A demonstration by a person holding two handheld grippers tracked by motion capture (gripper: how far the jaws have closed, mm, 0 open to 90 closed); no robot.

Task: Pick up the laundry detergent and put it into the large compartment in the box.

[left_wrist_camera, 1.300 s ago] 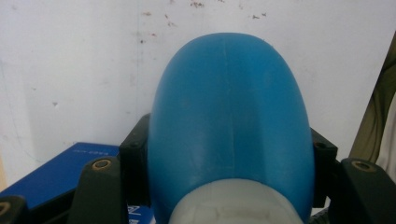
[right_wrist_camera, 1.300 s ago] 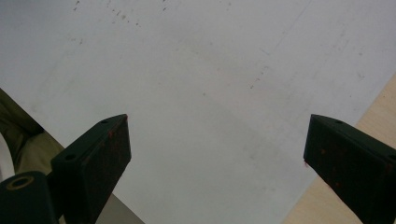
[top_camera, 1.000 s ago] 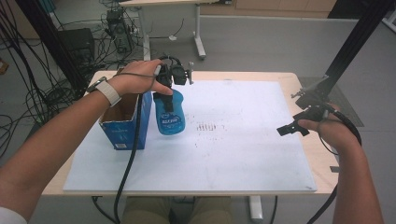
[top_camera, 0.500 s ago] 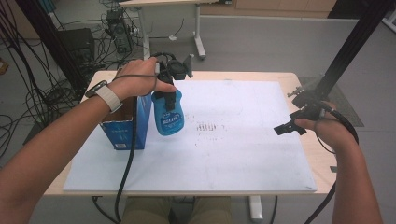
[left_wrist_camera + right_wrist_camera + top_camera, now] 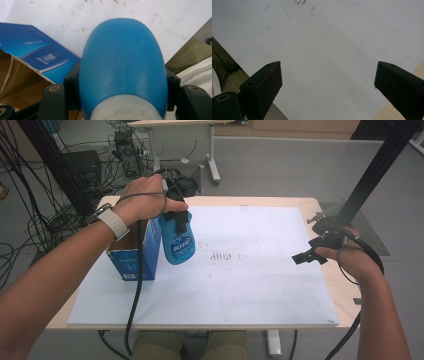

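Blue bottle (image 5: 177,242) hangs clamped between the left tool (image 5: 179,220) jaws.

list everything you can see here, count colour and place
bottle: 1, blue with white neck, held beside the box at the table's left
box: 1, blue cardboard, open top, left side of the table
board: 1, white, marked with dark specks, covering most of the table
table: 1, light wood, under the board
left gripper: 1, black, clamped on the bottle near its neck
right gripper: 1, black, jaws wide apart, above the board's right edge
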